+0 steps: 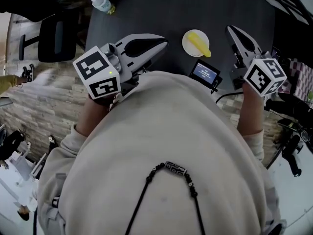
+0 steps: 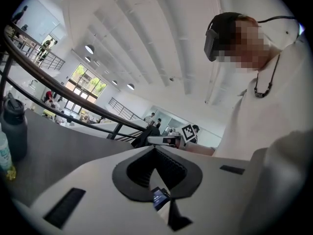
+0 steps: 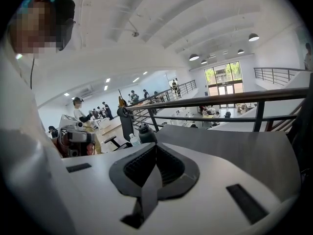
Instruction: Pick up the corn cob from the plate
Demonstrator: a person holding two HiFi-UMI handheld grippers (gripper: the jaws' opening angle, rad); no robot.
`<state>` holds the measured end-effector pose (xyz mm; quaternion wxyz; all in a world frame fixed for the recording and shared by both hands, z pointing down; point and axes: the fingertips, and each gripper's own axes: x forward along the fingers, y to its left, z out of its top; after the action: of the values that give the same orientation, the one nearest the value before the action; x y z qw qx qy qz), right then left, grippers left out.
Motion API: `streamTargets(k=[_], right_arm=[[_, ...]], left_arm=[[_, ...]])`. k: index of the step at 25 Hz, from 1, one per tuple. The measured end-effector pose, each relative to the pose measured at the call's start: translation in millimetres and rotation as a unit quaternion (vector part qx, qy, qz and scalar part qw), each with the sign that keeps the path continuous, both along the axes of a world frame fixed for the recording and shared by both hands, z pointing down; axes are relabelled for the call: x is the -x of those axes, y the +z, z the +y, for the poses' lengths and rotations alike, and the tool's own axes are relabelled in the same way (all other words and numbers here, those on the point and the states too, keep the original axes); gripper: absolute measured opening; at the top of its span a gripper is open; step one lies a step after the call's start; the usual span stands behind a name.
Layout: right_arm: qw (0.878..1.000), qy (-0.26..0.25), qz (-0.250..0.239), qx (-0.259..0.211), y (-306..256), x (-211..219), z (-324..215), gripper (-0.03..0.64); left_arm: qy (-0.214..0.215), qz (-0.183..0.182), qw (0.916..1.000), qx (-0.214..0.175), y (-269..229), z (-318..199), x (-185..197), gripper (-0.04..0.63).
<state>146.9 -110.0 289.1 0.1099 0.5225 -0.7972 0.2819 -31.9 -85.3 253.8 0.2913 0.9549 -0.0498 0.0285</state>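
A yellow corn cob [image 1: 199, 43] lies on a small white plate [image 1: 188, 37] on the dark table [image 1: 146, 13]. My left gripper [image 1: 165, 43] hovers just left of the plate and points toward it, jaws shut and empty. To the right of the plate my right gripper [image 1: 229, 29] is shut too, with nothing held. In the left gripper view the shut jaws [image 2: 155, 148] face the person's body and the other gripper's marker cube [image 2: 188, 131]. The right gripper view shows its shut jaws [image 3: 156, 146] over the table top. Neither gripper view shows the plate or the corn.
A small device with a lit screen [image 1: 205, 72] stands at the table's near edge below the plate. A water bottle [image 1: 102, 4] stands at the far left corner, next to a dark flask [image 2: 14, 126]. An office chair [image 1: 56, 40] is left of the table.
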Motion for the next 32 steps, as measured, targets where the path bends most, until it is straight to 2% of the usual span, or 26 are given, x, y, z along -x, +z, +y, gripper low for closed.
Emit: streamTargets(k=[9, 14, 18, 24, 29, 32], right_arm=[[1.0, -0.018, 0.002, 0.017, 25.3, 2.5, -6.9, 0.015], [0.999, -0.025, -0.001, 0.024, 36.0, -1.4, -12.3, 0.015], [0.999, -0.028, -0.001, 0.029, 43.1, -4.9, -15.7, 0.015], [0.999, -0.035, -0.005, 0.04, 54.6, -6.0, -17.8, 0.015], [0.997, -0.021, -0.049, 0.054, 65.6, -12.6, -23.4, 0.015], [0.996, -0.01, -0.059, 0.064, 76.1, -20.5, -28.6, 0.015]], left_arm=[[-0.034, -0.018, 0.9993, 0.006, 11.6, 6.0, 14.6, 0.0], [-0.056, -0.052, 0.997, -0.002, 24.2, 5.3, 19.4, 0.0], [-0.065, -0.062, 0.996, 0.001, 29.7, 4.6, 20.2, 0.0], [-0.069, -0.1, 0.9923, -0.025, 38.9, 7.0, 21.9, 0.0], [-0.078, -0.107, 0.991, -0.018, 41.5, 7.9, 22.7, 0.0], [-0.087, -0.112, 0.9898, -0.013, 44.2, 5.1, 22.4, 0.0]])
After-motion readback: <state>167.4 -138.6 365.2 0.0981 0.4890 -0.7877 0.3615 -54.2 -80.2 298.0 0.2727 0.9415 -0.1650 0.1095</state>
